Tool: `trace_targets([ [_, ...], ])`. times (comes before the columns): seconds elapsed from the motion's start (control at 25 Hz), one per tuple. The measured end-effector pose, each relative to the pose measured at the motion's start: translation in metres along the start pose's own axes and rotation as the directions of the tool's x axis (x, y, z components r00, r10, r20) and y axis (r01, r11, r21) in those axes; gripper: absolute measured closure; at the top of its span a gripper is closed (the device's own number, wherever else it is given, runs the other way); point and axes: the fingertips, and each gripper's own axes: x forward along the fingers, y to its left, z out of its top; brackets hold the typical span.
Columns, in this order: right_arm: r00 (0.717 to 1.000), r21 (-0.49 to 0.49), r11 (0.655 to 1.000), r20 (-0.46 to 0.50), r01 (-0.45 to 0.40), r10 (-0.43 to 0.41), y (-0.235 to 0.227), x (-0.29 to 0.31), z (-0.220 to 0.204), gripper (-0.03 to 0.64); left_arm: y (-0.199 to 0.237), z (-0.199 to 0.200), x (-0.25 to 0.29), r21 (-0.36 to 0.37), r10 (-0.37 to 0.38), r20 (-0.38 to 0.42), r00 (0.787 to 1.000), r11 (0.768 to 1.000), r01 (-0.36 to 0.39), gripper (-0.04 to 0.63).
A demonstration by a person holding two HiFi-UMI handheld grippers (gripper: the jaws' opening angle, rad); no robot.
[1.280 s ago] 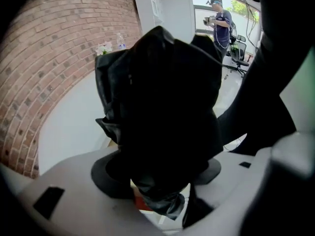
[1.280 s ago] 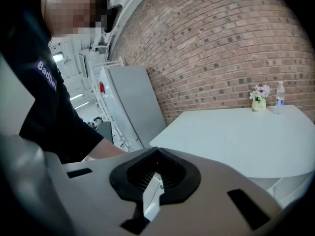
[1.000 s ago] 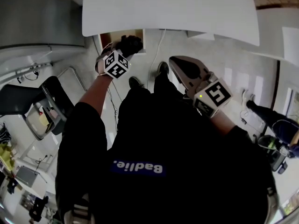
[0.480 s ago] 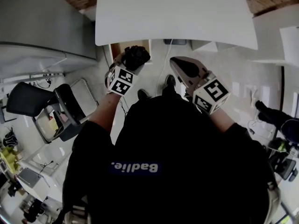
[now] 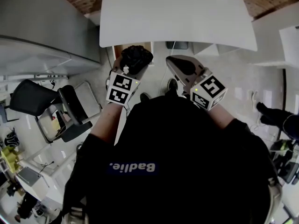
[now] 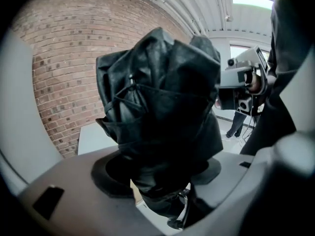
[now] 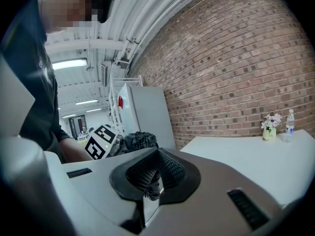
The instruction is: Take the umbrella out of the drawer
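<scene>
Black folded umbrella (image 5: 136, 58) sits pinched in the left tool (image 5: 132, 67), raised clear of the drawer (image 5: 119, 49) under the white desk (image 5: 177, 13). The right tool (image 5: 179, 67) is pressed together, empty. Removal looks done.

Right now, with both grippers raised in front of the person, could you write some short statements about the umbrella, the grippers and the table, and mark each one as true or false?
1. The left gripper is shut on the black umbrella. True.
2. The right gripper holds the bottle. False: its jaws are together with nothing held, and the bottle stands on the white table.
3. The umbrella lies inside a drawer. False: it is held up in the air by the left gripper.
4. A small vase of flowers stands on the table beside the bottle. True.
5. The wall behind the table is brick. True.
</scene>
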Motion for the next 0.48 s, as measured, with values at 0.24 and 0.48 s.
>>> trace_targets([
  [0.24,1.000,-0.002,1.000,-0.002,-0.009,0.009,0.002,0.002,-0.002,0.591,0.003,0.028,-0.032,-0.071,0.020,0.066,0.998,0.997,-0.015,0.316],
  [0.48,1.000,-0.014,1.000,0.000,-0.021,0.021,0.010,0.013,0.000,0.591,0.015,0.049,-0.060,-0.097,0.022,0.127,0.992,0.995,-0.010,0.316],
])
